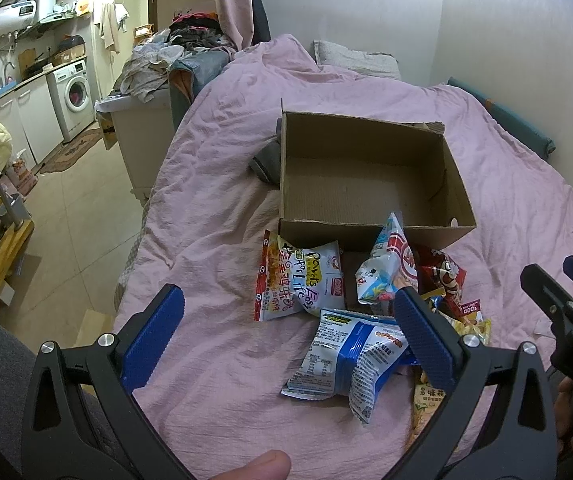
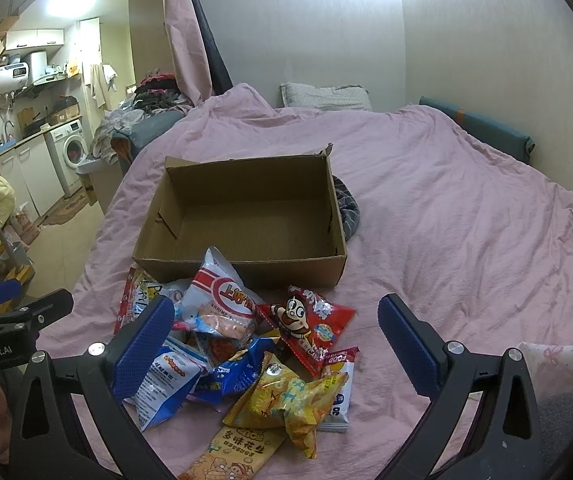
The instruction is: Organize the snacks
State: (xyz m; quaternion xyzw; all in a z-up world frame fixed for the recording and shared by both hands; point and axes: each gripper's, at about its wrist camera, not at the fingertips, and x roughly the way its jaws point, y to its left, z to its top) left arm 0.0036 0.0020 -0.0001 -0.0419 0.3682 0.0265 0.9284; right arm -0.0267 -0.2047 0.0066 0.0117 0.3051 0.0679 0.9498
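Closest to my left gripper (image 1: 286, 340), whose fingers are spread wide and hold nothing, lies a blue-and-white packet (image 1: 350, 364), part of the snack pile (image 1: 366, 304) on the pink bedspread (image 1: 214, 208). Beyond it the cardboard box (image 1: 366, 228) stands empty. From the right side, my right gripper (image 2: 276, 344) also gapes over the pile, above the yellow bag (image 2: 290, 404). I'd pinch one packet by its crimped edge, then lift it clear over the box's near wall.

snacks (image 2: 246, 344) before box (image 2: 242, 216) | both on bed (image 2: 446, 208)
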